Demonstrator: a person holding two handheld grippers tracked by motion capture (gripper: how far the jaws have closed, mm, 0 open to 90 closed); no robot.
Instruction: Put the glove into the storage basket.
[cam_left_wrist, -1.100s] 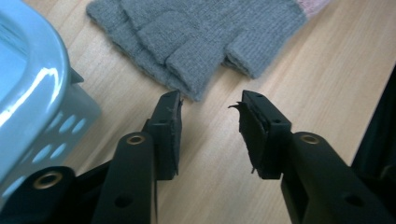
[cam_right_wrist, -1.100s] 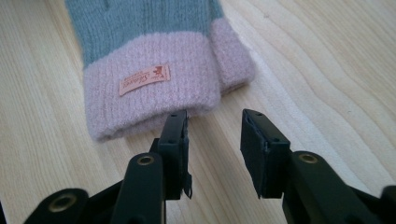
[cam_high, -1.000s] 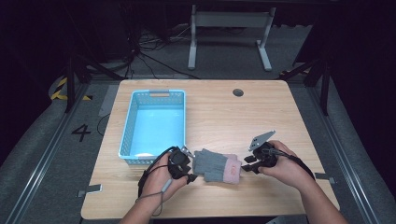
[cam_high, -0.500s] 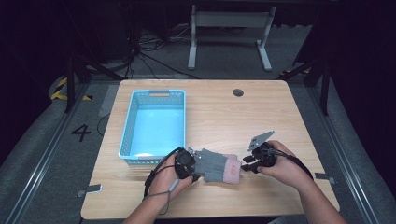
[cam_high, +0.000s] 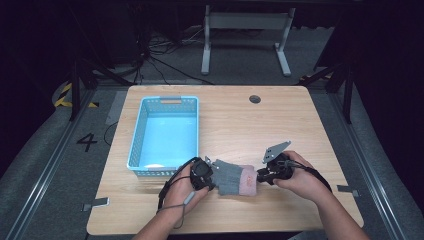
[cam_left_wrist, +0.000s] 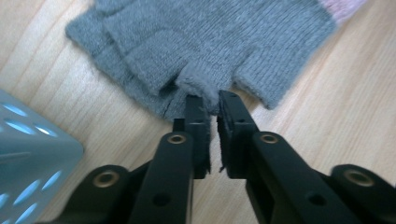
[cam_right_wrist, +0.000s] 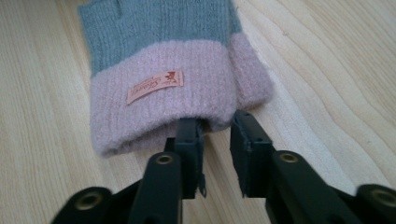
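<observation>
Two black grippers were working on one soft grey knitted glove (cam_high: 231, 176) with a pink cuff (cam_right_wrist: 177, 100). It lay flat on the pale wooden table (cam_high: 300, 120), near the person's edge, just to the right of the light blue plastic basket (cam_high: 165, 132). The basket had nothing much in it.

At the glove's finger end, the left gripper (cam_left_wrist: 211, 105) had just been closing. Its jaws were pinched tight on a little fold of grey wool at the edge of the glove. So that side was held.

At the cuff end, the right gripper (cam_right_wrist: 215, 122) had also just been closing, but it was not done. One jaw had slid inside the pink cuff's mouth and the other sat outside it. A gap showed between them, and they did not look to be squeezing the wool yet. So that side was not gripped.

I think the step in hand was getting hold of both ends of the glove. The next move would need the right jaws to shut on the cuff wall. Then both hands would have to lift together, gently, so the wool did not slip out. The glove might then go over to the basket, but that is only my guess.
</observation>
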